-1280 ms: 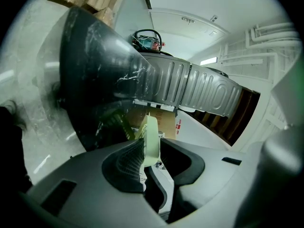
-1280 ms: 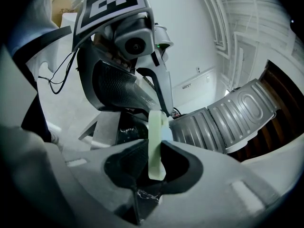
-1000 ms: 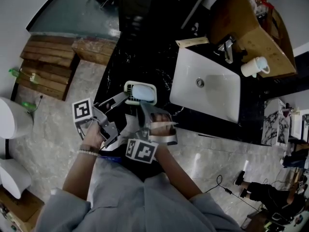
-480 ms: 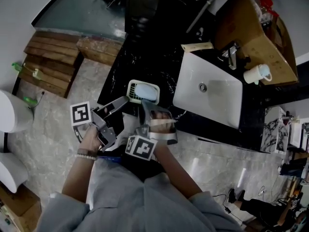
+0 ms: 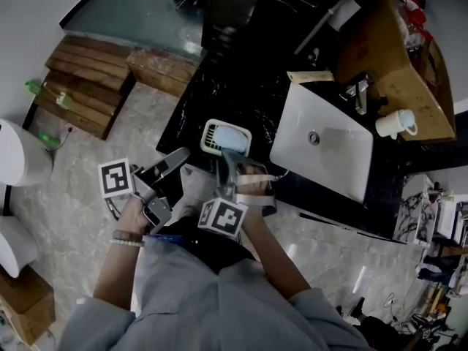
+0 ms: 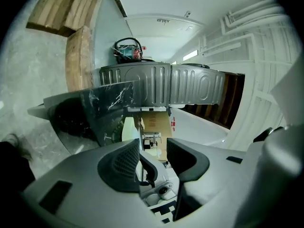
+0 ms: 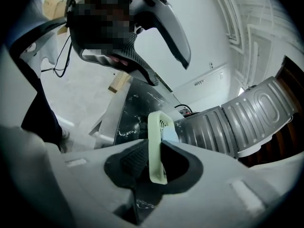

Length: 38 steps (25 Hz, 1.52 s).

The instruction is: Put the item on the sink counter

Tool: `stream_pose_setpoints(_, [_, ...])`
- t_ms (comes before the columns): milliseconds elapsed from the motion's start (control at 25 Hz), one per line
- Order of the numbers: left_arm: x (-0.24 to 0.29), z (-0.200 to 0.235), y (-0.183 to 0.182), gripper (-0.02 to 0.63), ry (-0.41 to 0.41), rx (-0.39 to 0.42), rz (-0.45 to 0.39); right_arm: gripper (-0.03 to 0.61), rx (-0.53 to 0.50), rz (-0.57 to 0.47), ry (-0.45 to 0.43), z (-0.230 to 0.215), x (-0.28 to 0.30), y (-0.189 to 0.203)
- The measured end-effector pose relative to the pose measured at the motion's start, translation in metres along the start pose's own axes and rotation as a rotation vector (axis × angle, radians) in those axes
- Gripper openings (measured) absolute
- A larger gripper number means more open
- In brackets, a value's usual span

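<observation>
A pale green soap dish point(image 5: 226, 138) with a blue soap bar in it sits over the front edge of the black marble counter point(image 5: 219, 86). My right gripper point(image 5: 228, 159) is shut on the dish's near rim point(image 7: 157, 146), which stands upright between the pads. I cannot tell whether the dish rests on the counter. My left gripper point(image 5: 175, 162) is off to the dish's left, apart from it, with its jaws open and nothing between them point(image 6: 153, 158). The right gripper view shows the left gripper's fingers point(image 7: 152, 27) overhead.
A white sink basin point(image 5: 325, 148) with a faucet point(image 5: 358, 92) lies right of the dish. A white mug point(image 5: 395, 123) stands by a wooden shelf point(image 5: 387, 50). A ribbed grey bin point(image 7: 223, 127) is at the counter's far end. Wooden pallets point(image 5: 88, 86) and a white toilet point(image 5: 18, 163) are on the floor at left.
The left gripper's jaws have opened off the soap dish and drawn back to the left. The right gripper still holds the dish over the counter edge.
</observation>
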<state>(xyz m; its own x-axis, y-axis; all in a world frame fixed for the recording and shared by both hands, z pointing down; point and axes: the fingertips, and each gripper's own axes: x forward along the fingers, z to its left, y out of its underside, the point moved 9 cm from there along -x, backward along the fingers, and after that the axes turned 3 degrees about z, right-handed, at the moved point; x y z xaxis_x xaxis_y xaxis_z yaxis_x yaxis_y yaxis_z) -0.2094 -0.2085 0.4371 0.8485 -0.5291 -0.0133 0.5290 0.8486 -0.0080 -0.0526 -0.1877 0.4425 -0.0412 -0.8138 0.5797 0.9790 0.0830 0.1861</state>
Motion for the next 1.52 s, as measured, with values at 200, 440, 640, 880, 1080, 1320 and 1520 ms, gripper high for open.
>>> stream_pose_setpoints(200, [-0.010, -0.008, 0.000, 0.133, -0.009, 0.067, -0.013, 0.086, 0.037, -0.028, -0.035, -0.003, 0.000, 0.001])
stream_pose_setpoints(440, [-0.013, -0.018, 0.003, 0.061, -0.005, 0.110, -0.029, 0.127, 0.105, -0.090, -0.078, -0.007, 0.000, 0.004])
stream_pose_setpoints(640, [-0.011, -0.025, 0.008, 0.013, -0.017, 0.153, -0.029, 0.133, 0.263, -0.154, -0.099, -0.018, -0.009, 0.009])
stream_pose_setpoints(880, [-0.011, -0.042, 0.014, 0.006, -0.104, 0.238, -0.050, 0.128, 0.585, -0.269, -0.112, -0.045, -0.037, 0.018])
stream_pose_setpoints(1080, [-0.007, -0.064, 0.018, 0.006, -0.102, 0.312, -0.060, 0.067, 0.792, -0.321, -0.117, -0.061, -0.056, 0.026])
stream_pose_setpoints(1320, [0.001, -0.093, 0.021, 0.005, -0.129, 0.473, -0.030, -0.002, 1.009, -0.362, -0.108, -0.079, -0.078, 0.039])
stream_pose_setpoints(1520, [0.007, -0.109, 0.026, 0.005, -0.143, 0.549, -0.010, -0.002, 1.156, -0.417, -0.090, -0.096, -0.101, 0.049])
